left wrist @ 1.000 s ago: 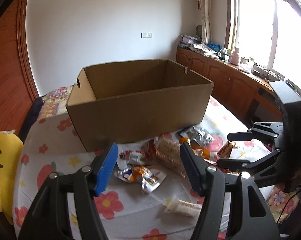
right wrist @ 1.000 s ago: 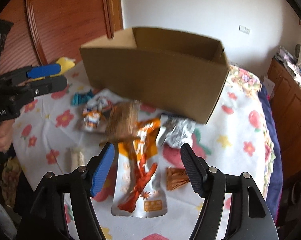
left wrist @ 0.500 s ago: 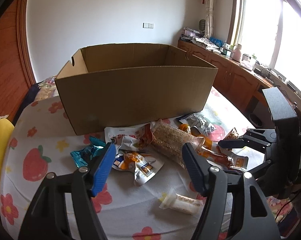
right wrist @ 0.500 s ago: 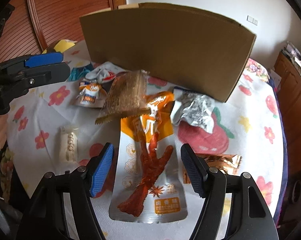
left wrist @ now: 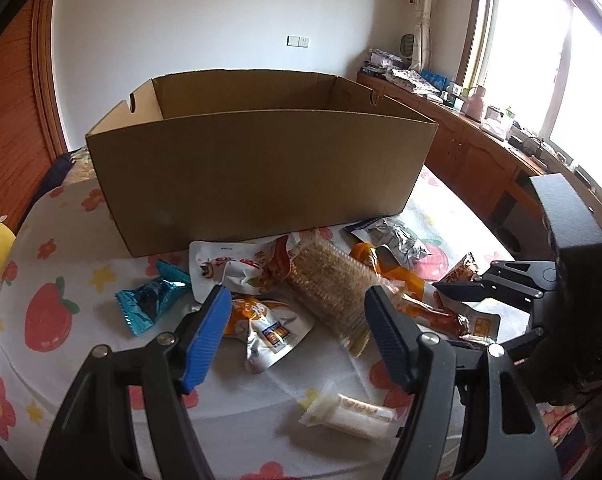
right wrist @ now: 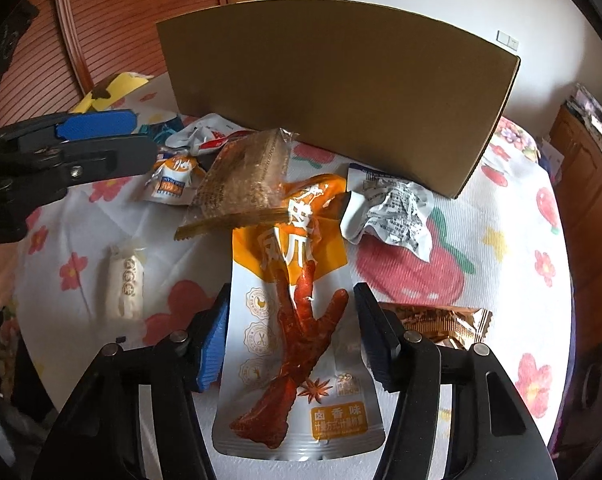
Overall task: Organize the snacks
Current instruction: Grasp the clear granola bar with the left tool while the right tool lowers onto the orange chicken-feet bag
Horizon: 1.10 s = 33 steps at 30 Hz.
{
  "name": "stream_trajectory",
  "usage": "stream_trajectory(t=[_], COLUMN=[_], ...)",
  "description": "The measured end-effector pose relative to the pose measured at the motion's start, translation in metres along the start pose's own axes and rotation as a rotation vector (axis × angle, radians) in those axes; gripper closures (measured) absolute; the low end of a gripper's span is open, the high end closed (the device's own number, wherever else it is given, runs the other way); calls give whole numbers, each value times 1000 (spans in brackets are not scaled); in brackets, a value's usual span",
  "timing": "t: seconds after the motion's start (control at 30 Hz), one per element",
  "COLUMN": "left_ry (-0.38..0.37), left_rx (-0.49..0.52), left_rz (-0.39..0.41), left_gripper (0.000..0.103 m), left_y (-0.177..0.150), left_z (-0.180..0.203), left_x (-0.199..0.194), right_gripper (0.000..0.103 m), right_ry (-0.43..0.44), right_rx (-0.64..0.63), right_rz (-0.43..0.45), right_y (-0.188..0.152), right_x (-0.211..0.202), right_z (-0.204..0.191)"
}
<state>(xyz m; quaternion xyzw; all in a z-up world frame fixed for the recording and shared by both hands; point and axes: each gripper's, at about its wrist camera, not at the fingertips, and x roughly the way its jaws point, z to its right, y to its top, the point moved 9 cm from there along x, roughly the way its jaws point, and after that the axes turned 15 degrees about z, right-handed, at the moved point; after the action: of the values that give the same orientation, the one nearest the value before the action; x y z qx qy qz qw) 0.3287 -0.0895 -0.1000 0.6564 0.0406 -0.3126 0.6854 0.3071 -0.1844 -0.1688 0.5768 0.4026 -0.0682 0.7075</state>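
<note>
right wrist | right tongs apart, straddling chicken-foot pouch | left tongs apart above snack pile

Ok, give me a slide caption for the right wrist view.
Open right gripper straddles the chicken-foot snack pouch on the floral tablecloth, cardboard box behind.

both grippers are black angular frames with silver screws. the left gripper and right gripper each carry one ribbed blue pad and one dark pad.
</note>
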Motion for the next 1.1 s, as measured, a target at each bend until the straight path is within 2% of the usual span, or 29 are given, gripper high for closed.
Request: stream_trajectory(t=[0.17,0.43,0.67,0.9,1.1], left_ry=[-16,-13,43,42,45], left_rx=[-52,-116,-101,-32,10], left_rz=[-15,-60,-118,-169,-209], left_gripper=[33,33,36,43,43], left_y=[2,6,-5,-10,-13], left_z=[8,16,14,15,18], left_x=[12,47,69,74,74], right_gripper=[45,43,43,42,42], right_ry=[16,2,-3,0,5], right_rx=[36,9,-2,1,1], right_rz=[8,42,58,59,58], right_y=[-4,-6,-11,-11,-9], right_x=[-7,-10,-11,-10,-9], right_z=[7,4,-3,-3,-2])
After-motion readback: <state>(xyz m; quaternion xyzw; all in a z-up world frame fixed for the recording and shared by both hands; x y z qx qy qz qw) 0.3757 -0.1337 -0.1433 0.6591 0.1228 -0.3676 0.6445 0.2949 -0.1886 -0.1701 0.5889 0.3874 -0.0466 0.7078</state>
